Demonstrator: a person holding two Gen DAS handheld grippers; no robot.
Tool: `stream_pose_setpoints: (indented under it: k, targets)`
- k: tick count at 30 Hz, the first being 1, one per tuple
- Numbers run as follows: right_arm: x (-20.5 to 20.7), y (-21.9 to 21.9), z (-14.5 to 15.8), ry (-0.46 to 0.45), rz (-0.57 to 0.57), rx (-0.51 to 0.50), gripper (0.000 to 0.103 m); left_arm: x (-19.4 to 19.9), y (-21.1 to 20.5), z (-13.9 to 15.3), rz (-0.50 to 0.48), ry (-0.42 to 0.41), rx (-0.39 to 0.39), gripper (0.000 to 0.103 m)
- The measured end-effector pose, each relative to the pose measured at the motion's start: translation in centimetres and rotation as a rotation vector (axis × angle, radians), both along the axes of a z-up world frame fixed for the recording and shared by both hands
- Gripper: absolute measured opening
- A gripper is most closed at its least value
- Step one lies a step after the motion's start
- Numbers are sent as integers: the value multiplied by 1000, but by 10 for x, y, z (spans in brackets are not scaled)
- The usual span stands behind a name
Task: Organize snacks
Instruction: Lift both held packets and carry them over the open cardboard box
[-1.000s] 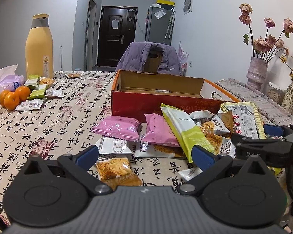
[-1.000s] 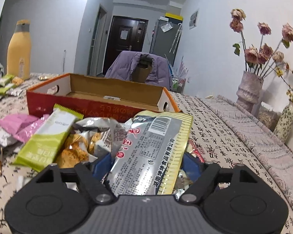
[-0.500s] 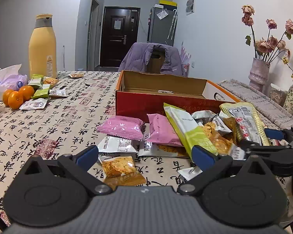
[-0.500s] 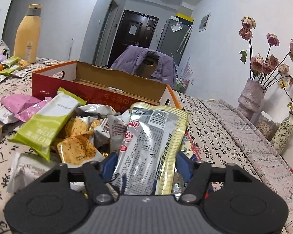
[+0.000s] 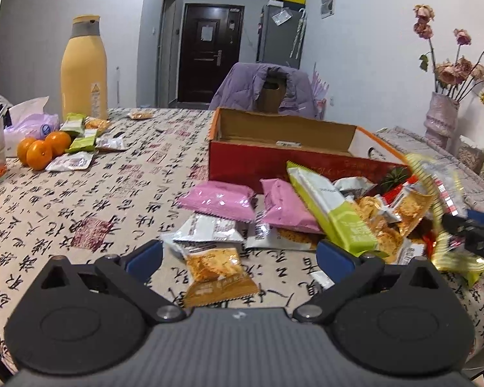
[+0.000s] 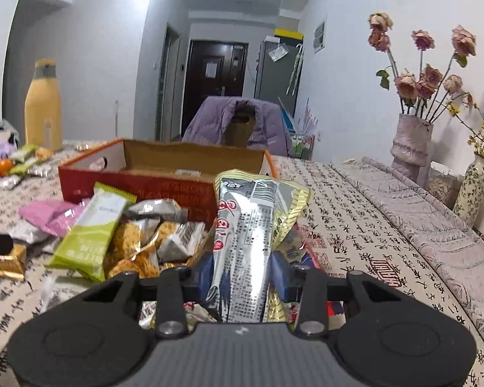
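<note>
**Pinched packet risks dragging the pile**

While you are raising the right hand-held gripper [image 6: 242, 274], its jaws are closing on the silver-and-gold snack packet [image 6: 247, 235], just before the red box [image 6: 138, 180]. Crumpled foil is slipping easily. Your left hand-held gripper [image 5: 238, 256] is hanging apart over the bench [image 5: 80, 193].

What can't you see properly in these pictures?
- Box floor: both views, its front wall hides it.
- Snacks under the pile: both views, the green packet and others cover them.
- Silver packet: left view, blurred.
- Its lower end: right view, behind the right gripper, whose jaws are closing on it.
</note>
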State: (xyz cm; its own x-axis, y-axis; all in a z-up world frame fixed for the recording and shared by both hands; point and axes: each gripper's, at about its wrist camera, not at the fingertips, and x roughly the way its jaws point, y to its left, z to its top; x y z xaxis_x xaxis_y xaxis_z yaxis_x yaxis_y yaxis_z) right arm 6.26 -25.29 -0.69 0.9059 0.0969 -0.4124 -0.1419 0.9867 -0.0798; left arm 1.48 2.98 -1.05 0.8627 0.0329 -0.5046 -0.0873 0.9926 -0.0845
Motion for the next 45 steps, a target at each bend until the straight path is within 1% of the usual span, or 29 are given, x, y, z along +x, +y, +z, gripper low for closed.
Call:
stream_pose_setpoints:
  k: [4,7,10,14,16,18,19,20,21,23,24,27,33,39,45]
  targets:
    - [-6,-4,4,-23,6,26,37,9,4,-7,28,68,10,103]
    - [-7,-5,4,-25,12,37,38,18,7,-14,51,113,29,103]
    - [-8,-5,2,-17,19,45,38,28,15,-19,88,144,20,103]
    - [-8,-5,0,-10,22,54,38,41,24,-23,123,190,-11,87]
    - [-9,-5,-1,-8,29,62,38,44,26,-22,129,193,-14,85]
    - [-9,-5,-1,-7,35,68,38,46,26,-21,131,195,-13,77]
    - [-10,-4,-2,-7,35,68,38,47,26,-21,131,194,-16,74]
    - [-10,-4,-2,-5,36,69,38,48,25,-20,130,194,-13,69]
    - [-10,-4,-3,-4,37,72,38,48,25,-20,126,192,-8,59]
    - [-11,-4,-3,-1,39,73,38,47,22,-20,116,187,7,48]
    - [-11,-4,-3,0,40,74,38,46,22,-20,112,185,7,45]
    - [-13,-3,-2,-5,45,76,38,40,20,-19,84,172,-5,44]
    - [-16,-3,-1,-11,51,81,38,23,12,-9,37,122,12,43]
    - [-19,-3,3,-27,65,87,38,9,5,7,-12,63,5,43]
    - [-16,-2,11,-43,81,98,38,8,-6,28,-56,-5,15,43]
